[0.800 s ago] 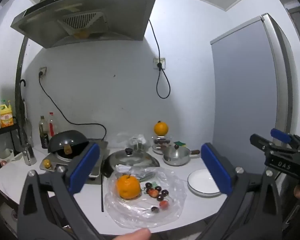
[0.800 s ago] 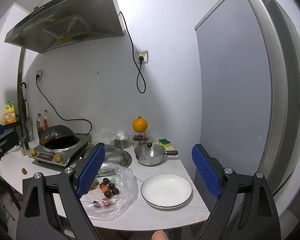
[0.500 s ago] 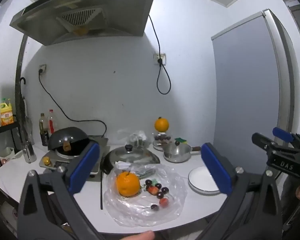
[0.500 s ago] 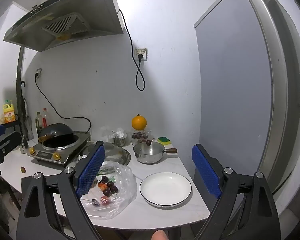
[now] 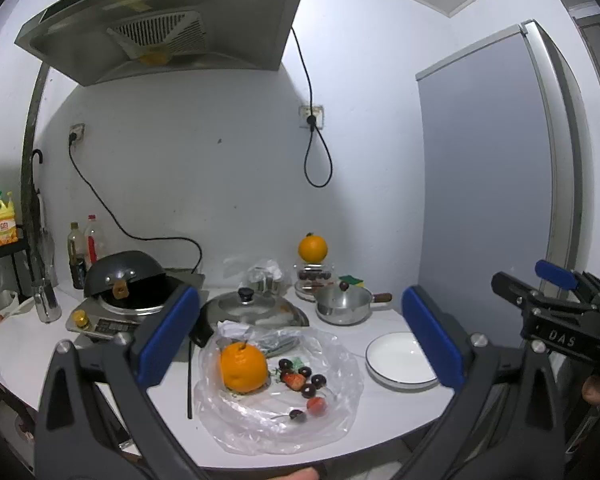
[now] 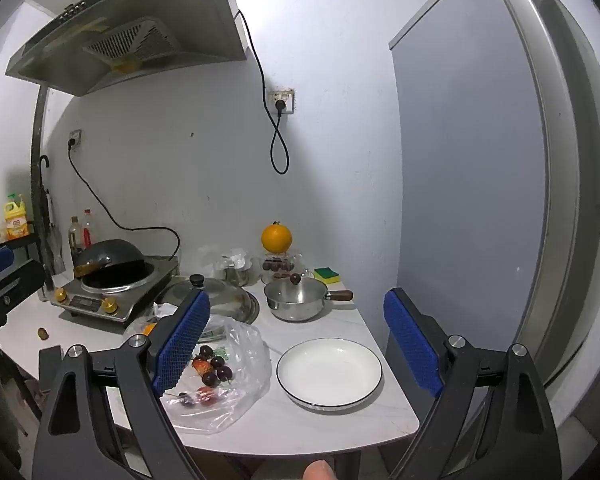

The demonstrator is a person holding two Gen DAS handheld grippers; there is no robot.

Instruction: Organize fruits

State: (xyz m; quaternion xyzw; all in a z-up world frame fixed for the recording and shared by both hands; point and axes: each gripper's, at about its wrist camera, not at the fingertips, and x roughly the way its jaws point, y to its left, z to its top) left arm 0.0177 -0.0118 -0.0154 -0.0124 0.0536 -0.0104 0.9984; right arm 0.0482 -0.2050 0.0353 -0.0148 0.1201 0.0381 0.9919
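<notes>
Counter: the white rounded countertop (image 6: 332,420) carries everything, and both views sit a little farther back from it than a moment ago, so the whole spread now fits in frame.
Bag: a clear crumpled plastic bag (image 5: 332,412) lies open and flat near the front edge, just left of the plate.
Plate: a white round plate with a dark rim (image 6: 329,372) sits empty, apart from the bag, the likely place for the fruit.
Orange: a large orange with a stem (image 5: 243,367) rests on the bag.
Small fruit: dark cherries and red strawberries (image 5: 303,384) lie scattered beside the orange.
Left gripper (image 5: 296,336): blue-padded jaws spread wide, empty, hanging above the bag.
Right gripper (image 6: 296,344): jaws likewise wide, empty, framing the plate.
Meaning: nothing is picked yet; I judge sorting has not begun.
</notes>
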